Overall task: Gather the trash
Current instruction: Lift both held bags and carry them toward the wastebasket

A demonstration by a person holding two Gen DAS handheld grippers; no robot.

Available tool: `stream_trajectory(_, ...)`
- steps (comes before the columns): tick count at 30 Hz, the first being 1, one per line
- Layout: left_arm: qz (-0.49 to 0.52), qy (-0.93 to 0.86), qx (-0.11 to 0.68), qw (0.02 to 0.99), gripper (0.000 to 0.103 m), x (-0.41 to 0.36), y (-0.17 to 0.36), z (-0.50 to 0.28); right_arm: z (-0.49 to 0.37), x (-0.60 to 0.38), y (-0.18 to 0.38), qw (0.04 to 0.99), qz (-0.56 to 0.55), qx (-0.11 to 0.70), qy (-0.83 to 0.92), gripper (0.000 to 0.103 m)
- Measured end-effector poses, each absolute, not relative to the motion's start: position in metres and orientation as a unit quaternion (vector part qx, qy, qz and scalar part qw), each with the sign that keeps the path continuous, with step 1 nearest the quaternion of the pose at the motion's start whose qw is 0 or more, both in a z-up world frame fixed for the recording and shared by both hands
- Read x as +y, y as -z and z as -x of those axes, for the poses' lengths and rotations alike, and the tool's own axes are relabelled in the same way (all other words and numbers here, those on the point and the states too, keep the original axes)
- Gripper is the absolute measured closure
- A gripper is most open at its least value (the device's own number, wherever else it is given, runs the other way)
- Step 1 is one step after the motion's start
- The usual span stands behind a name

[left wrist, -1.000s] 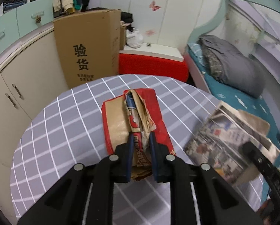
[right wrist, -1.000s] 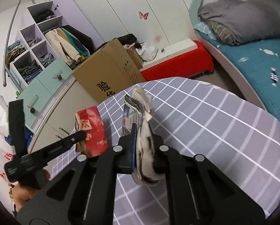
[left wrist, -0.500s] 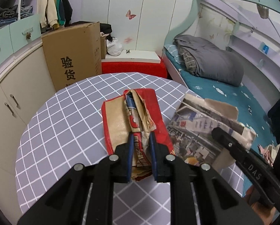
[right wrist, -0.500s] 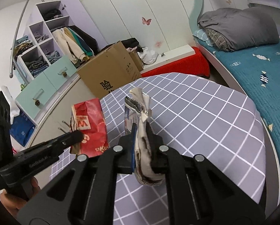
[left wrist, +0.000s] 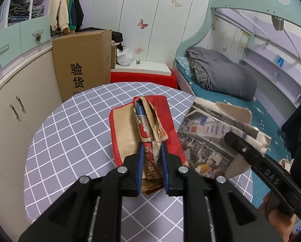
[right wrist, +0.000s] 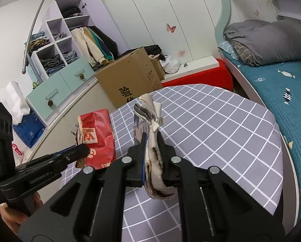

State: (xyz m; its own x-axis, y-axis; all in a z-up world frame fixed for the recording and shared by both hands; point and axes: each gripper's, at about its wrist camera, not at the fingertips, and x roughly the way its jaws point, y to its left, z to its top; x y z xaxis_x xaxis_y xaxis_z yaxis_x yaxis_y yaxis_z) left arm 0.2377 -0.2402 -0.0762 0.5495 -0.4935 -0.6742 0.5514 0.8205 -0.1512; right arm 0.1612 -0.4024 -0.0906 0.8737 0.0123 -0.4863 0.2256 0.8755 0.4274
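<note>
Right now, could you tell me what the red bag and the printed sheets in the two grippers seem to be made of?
Red bag: probably matte paper, brown inside; it holds sharp creases and crumples in the left gripper.
Printed sheets: likely newsprint, dull and thin; folded layers with frayed, limp edges droop from the right gripper.

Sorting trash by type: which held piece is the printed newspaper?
The folded newspaper in the right gripper; the left gripper holds a red paper bag.

A round table (left wrist: 69, 133) wears a grey, white-gridded cloth (right wrist: 221, 125).
</note>
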Motion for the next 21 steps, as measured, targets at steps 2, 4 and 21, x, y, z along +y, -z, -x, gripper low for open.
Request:
stream_trajectory(2,-0.035,0.298,0.367,0.881,0.088,-0.234,0.074,-0.236,-0.163,-0.396,0.088,0.938,-0.239,0.246,0.050,0.095)
stream_trajectory(4,-0.031,0.298,0.364,0.882,0.088,-0.227,0.072,-0.235,-0.164,-0.388,0.086,0.939,-0.235,0.246,0.046,0.095)
stream_trajectory(21,0.006,0.288,0.337,0.896,0.088,-0.142,0.057,-0.241,-0.201,-0.298,0.070,0.944,-0.202,0.258,-0.029,0.095)
